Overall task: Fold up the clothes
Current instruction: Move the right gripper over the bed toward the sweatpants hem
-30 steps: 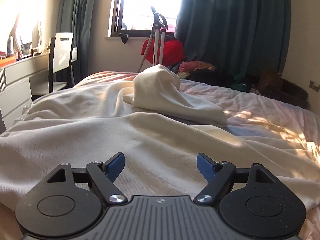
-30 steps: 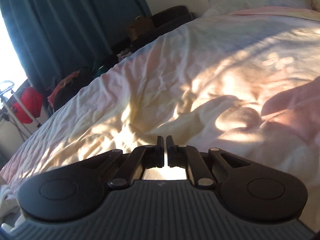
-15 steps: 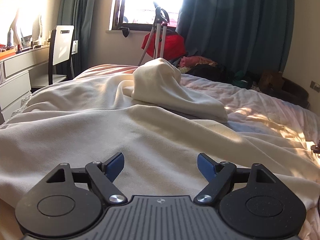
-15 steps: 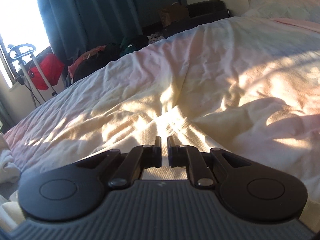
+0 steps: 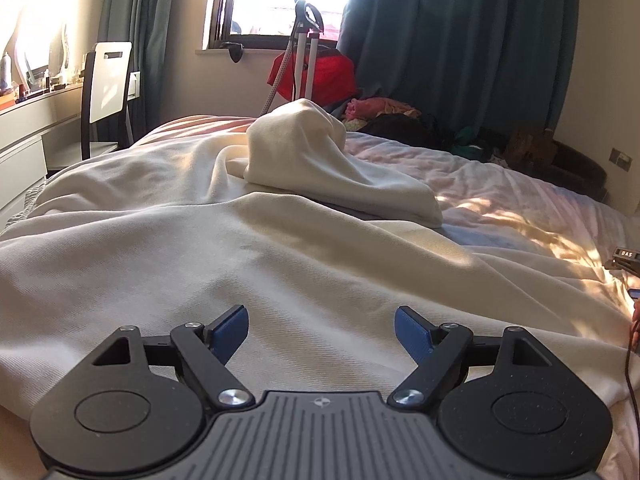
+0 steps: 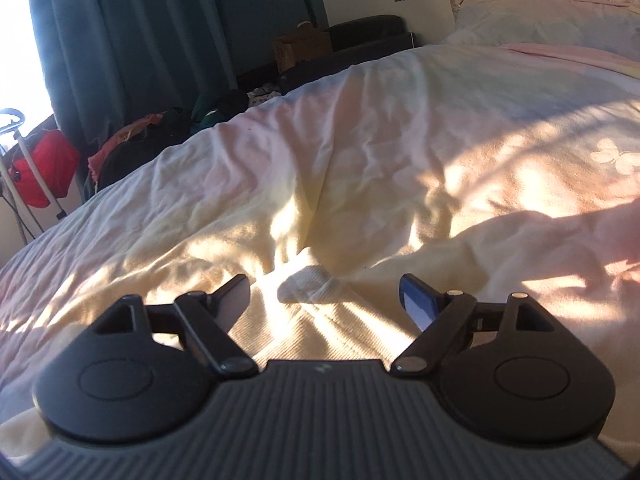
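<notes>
A large cream garment (image 5: 240,264) lies spread over the bed, with one part bunched into a raised hump (image 5: 304,152) further off. My left gripper (image 5: 321,330) is open and empty, just above the cloth. In the right wrist view a ribbed cream corner of the garment (image 6: 308,284) lies on the sunlit bedcover. My right gripper (image 6: 325,298) is open with its jaws on either side of that corner, holding nothing. The right gripper's edge shows at the far right of the left wrist view (image 5: 626,258).
The pale pink bedcover (image 6: 400,152) stretches to a pillow (image 6: 552,28) at the headboard. Beyond the far bed edge are dark curtains (image 5: 460,40), a clothes pile (image 5: 384,110) and a red bag on a stand (image 5: 316,76). A chair (image 5: 106,92) and desk stand at the left.
My right gripper was shut on the garment's corner and has opened, leaving the corner lying on the bed. The left gripper has stayed open, drifting slightly over the cloth.
</notes>
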`<state>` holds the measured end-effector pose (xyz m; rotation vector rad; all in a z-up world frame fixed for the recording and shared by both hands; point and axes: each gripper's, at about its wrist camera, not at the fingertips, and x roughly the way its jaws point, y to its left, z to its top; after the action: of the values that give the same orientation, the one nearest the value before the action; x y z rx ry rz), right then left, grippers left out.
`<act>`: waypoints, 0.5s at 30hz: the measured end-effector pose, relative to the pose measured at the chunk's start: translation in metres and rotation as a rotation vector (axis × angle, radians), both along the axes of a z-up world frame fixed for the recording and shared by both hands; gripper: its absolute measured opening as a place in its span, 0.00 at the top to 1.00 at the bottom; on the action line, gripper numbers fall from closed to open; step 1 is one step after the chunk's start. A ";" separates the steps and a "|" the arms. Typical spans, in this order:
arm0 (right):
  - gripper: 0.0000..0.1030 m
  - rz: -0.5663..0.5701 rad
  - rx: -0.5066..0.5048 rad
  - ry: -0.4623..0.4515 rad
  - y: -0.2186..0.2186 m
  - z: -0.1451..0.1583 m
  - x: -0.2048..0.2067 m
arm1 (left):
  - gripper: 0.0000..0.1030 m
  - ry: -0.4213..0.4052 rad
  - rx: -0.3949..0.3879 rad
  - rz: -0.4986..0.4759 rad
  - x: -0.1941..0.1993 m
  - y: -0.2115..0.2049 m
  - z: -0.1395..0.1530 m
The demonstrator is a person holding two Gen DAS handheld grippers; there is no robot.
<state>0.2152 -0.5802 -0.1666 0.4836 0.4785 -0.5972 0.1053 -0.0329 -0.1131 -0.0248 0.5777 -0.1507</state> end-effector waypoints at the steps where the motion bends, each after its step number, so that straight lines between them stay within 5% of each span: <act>1: 0.19 0.005 0.013 0.005 -0.004 -0.002 0.003 | 0.20 -0.001 0.004 -0.002 0.000 -0.001 -0.001; 6: 0.30 0.061 0.044 0.048 -0.005 -0.010 0.009 | 0.20 -0.004 0.025 -0.014 0.001 -0.005 -0.004; 8: 0.65 0.074 0.014 0.059 -0.001 -0.007 0.009 | 0.20 -0.006 0.029 -0.018 0.002 -0.006 -0.005; 11: 0.82 0.068 -0.031 0.038 0.003 0.002 0.003 | 0.20 -0.009 0.034 -0.024 0.003 -0.007 -0.007; 15: 0.85 -0.053 -0.038 -0.032 -0.002 0.014 -0.008 | 0.20 -0.016 0.037 -0.023 0.004 -0.005 -0.008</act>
<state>0.2075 -0.5826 -0.1527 0.4698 0.4239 -0.6473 0.1095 -0.0383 -0.1215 0.0193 0.5651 -0.1623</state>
